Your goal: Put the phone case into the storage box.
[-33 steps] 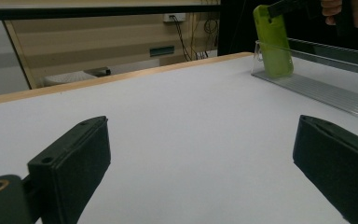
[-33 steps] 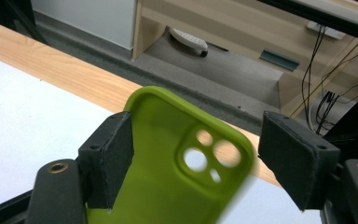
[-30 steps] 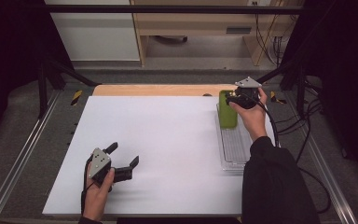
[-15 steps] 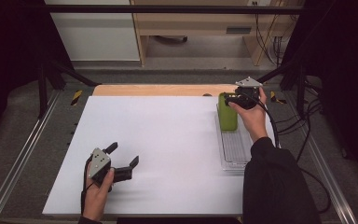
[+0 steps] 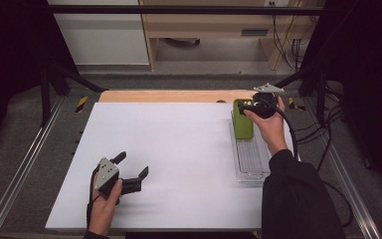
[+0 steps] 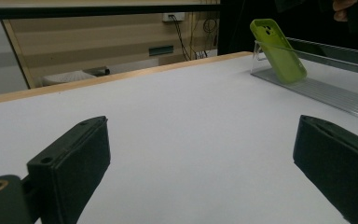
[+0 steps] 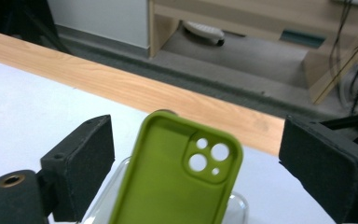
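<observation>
A lime green phone case [image 5: 242,118] [image 7: 177,179] [image 6: 279,50] leans upright at the far end of a clear ribbed stand [image 5: 251,158] [image 6: 326,91] on the white table's right side. My right gripper [image 5: 251,105] [image 7: 193,163] hovers at the case's top; its jaws have just been opening and now stand wide on either side of the case, pads clear of it. My left gripper [image 5: 132,164] [image 6: 200,158] rests open on the white sheet at the front left, with nothing between its jaws.
The white sheet [image 5: 169,159] covers most of the table, with a wooden edge [image 5: 174,95] along the far side. Metal rails [image 5: 25,164] run down both sides. Cables [image 5: 298,134] trail off to the right of the stand.
The right gripper's jaws have spread apart from the green case. The case stays leaning on the stand. The left hand has not moved.
</observation>
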A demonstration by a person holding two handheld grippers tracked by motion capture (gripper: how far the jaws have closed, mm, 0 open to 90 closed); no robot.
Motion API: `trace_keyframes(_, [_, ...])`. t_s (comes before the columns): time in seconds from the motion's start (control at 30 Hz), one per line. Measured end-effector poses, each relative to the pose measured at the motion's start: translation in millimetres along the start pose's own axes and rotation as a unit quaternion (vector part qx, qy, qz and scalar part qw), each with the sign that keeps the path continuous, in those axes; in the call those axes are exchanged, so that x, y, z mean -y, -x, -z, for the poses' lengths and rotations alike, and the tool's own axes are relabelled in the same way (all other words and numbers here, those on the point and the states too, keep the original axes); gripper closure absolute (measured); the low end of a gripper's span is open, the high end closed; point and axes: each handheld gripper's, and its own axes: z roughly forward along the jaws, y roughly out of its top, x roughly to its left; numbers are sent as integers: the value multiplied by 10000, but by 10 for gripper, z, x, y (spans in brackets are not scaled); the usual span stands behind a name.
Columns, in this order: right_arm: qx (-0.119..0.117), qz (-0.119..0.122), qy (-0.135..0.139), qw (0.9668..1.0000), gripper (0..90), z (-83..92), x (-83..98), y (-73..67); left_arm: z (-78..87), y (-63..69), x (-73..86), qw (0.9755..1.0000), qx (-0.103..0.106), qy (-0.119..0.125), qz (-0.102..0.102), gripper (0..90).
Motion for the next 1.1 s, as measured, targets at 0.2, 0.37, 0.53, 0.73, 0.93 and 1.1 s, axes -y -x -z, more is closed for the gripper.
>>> trace_keyframes(0.2, [-156, -257, 49, 9995, 81, 113, -58, -17, 9, -5, -2, 10000, -29, 11, 26, 30])
trace_keyframes(0.37, [-348, -435, 63, 9984, 57, 181, -95, -42, 1, -12, -3, 10000, -50, 10, 49, 29])
trace_keyframes(0.53, [-431, -490, 143, 9978, 54, 261, -92, -70, -1, -7, -3, 10000, -42, 5, 14, 26])
trace_keyframes(0.73, [-472, -544, 157, 9973, 48, 360, -69, -74, 19, -24, -1, 10000, -47, 18, 56, 25])
trace_keyframes(0.93, [-442, -615, 254, 9968, 50, 485, -61, -100, 43, -49, 3, 9999, -99, 23, 107, 23])
trace_keyframes(1.1, [-516, -689, 335, 9957, 48, 586, -91, -106, 67, -86, 8, 9997, -161, 21, 202, 23])
